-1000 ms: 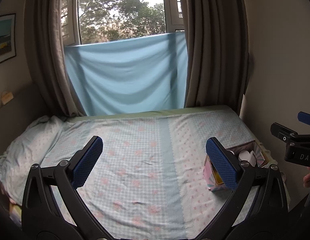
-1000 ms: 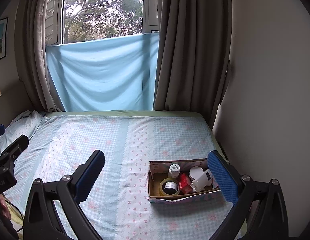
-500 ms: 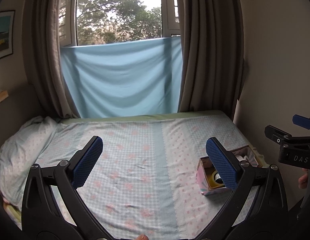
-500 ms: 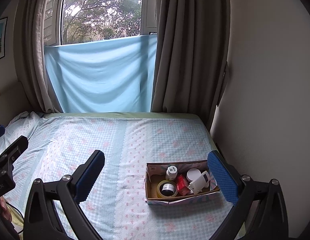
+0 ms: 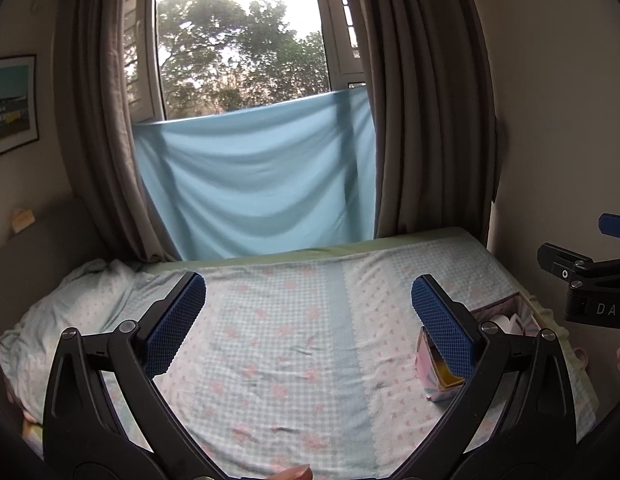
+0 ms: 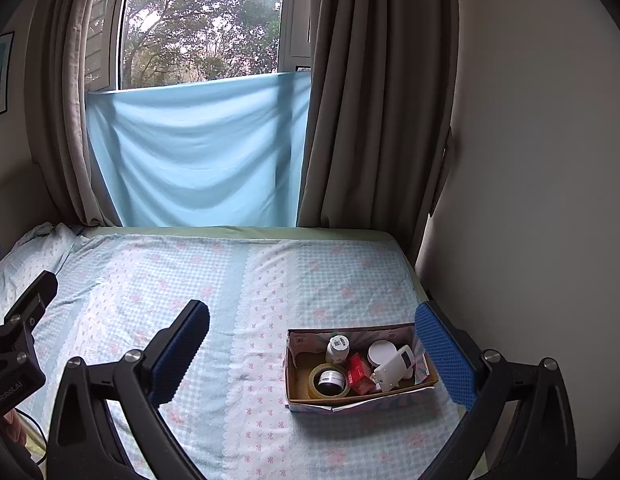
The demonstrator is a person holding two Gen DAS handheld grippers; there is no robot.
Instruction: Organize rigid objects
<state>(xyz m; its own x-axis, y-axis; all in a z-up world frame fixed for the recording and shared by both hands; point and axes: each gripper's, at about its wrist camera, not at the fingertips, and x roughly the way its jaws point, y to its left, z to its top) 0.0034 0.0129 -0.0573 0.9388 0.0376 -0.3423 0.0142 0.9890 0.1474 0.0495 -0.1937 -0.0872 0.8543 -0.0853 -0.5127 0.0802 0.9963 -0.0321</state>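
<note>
An open cardboard box point(image 6: 423, 360) sits on the bed near its right edge. Inside lie a tape roll point(image 6: 329, 379), a white bottle point(image 6: 337, 347), a red packet point(image 6: 359, 374), a white round jar point(image 6: 381, 353) and a white device point(image 6: 394, 366). My right gripper point(image 6: 310, 354) hovers open above the bed, the box showing between its blue pads, nearer the right pad. My left gripper point(image 5: 308, 322) is open and empty over the bed's middle; the box point(image 5: 437, 372) shows partly behind its right finger. The right gripper's body point(image 5: 589, 292) appears at the left wrist view's right edge.
The bed point(image 6: 190, 280) carries a pale blue checked sheet with pink flowers. A crumpled pillow point(image 5: 70, 304) lies at the left. Grey curtains point(image 6: 373, 100) and a blue cloth point(image 6: 198, 152) cover the window behind. A wall point(image 6: 529, 200) borders the bed's right side.
Both cameras have pulled back and tilted a little; the box sits lower in the right wrist view. Both grippers stayed open and empty.
</note>
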